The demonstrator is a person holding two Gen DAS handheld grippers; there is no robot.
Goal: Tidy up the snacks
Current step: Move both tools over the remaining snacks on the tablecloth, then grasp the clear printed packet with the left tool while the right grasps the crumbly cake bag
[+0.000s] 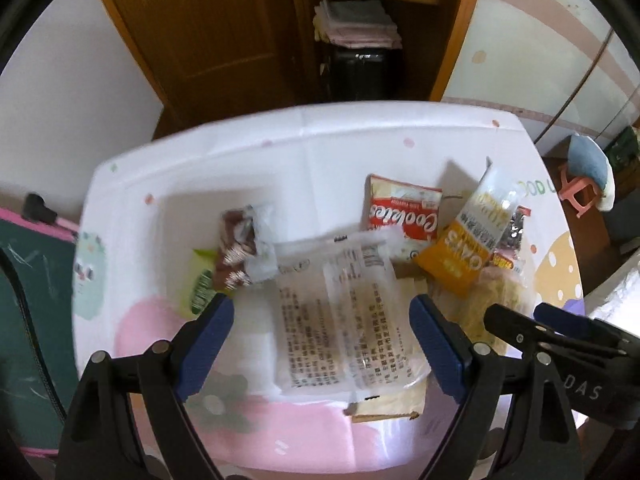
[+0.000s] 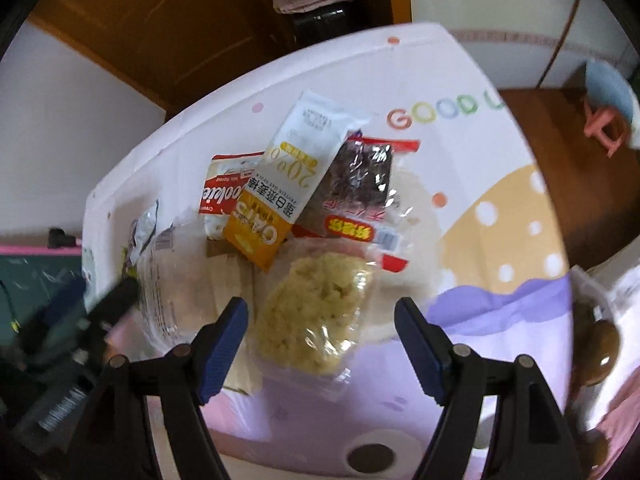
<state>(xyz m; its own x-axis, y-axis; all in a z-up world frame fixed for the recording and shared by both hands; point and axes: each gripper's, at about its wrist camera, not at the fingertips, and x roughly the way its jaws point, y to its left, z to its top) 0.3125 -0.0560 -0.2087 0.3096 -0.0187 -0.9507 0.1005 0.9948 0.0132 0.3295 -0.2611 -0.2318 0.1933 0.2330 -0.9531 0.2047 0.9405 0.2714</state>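
Snack packets lie heaped on a table [image 1: 240, 152] covered by a pastel printed cloth. My left gripper [image 1: 320, 312] hangs open over a clear packet with printed text [image 1: 340, 312], one finger on each side and not touching it. Left of it lie a brown packet [image 1: 240, 248] and a green one [image 1: 200, 284]. My right gripper [image 2: 320, 308] is open above a clear bag of yellow crumbly snack [image 2: 316, 312]. Behind that bag lie an orange OATS packet [image 2: 280, 192], a red Cookies packet [image 2: 224, 196] and a dark packet with red edges [image 2: 356, 184].
A piece of cardboard [image 1: 388, 404] lies under the clear packet. A wooden cabinet [image 1: 224, 40] with folded cloths stands behind the table. A pink stool with a blue cushion [image 1: 580, 176] is at the right, and a green board with a pink rim [image 1: 24, 280] at the left.
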